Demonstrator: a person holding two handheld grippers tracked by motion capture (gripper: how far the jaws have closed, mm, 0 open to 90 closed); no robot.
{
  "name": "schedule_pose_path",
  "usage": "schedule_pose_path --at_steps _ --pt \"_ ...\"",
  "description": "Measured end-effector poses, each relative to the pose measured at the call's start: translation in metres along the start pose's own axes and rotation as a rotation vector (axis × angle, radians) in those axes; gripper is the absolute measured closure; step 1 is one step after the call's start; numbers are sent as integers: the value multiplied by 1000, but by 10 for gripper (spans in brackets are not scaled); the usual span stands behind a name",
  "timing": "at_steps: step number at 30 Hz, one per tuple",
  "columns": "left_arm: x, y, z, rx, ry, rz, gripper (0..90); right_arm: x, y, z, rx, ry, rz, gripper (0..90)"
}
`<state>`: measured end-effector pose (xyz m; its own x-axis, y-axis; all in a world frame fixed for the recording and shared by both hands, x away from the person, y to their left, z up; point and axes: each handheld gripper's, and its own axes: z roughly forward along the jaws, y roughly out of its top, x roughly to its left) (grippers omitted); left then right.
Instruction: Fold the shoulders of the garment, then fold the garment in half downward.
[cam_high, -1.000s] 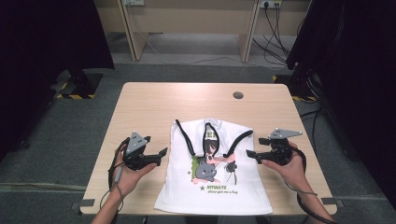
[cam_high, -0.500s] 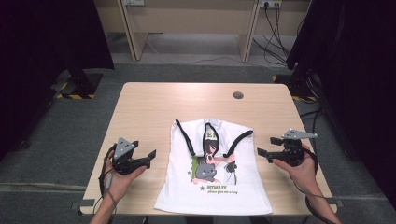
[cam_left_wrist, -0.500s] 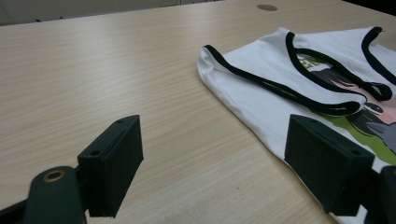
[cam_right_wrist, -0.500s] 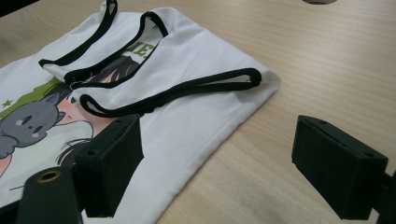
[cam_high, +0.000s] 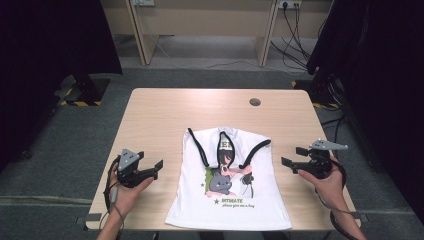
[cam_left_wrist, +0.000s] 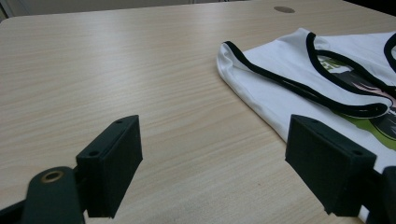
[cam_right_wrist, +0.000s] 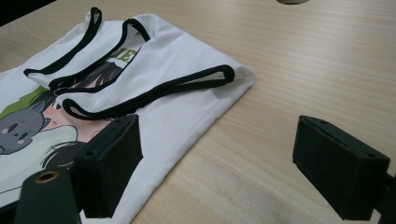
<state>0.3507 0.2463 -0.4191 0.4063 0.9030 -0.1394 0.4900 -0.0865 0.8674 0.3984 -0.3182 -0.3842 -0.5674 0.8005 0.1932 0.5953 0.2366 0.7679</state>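
A white sleeveless shirt (cam_high: 230, 180) with black trim and a cartoon print lies flat on the wooden table (cam_high: 165, 115), hem toward the front edge, with its top corners folded in. My left gripper (cam_high: 154, 169) is held just left of the shirt, jaws open and empty, pointing at the shirt's side. In the left gripper view the gripper (cam_left_wrist: 215, 158) stands open above bare wood, with the shirt (cam_left_wrist: 289, 74) to the right. My right gripper (cam_high: 294, 156) is held just right of the shirt, open and empty. In the right gripper view the gripper (cam_right_wrist: 219, 154) is open beside the shirt's edge (cam_right_wrist: 187, 107).
A round cable hole (cam_high: 255, 102) sits at the table's back right. Bare wood lies behind the shirt and on both sides of it. Beyond the table there are grey floor, desk legs, cables (cam_high: 295, 15) and dark curtains.
Both grippers have drawn outward from the shirt's sides, the left one leftward and slightly toward the front edge, the right one rightward. The shirt has not moved.
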Motion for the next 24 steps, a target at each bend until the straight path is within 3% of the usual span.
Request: schedule_pose_path --at_steps 11,24 --pt "-3 -1 2 8 -9 9 175 -1 -2 0 1 1 7 154" --pt "-1 15 14 12 -10 17 176 -5 2 5 14 5 10 153"
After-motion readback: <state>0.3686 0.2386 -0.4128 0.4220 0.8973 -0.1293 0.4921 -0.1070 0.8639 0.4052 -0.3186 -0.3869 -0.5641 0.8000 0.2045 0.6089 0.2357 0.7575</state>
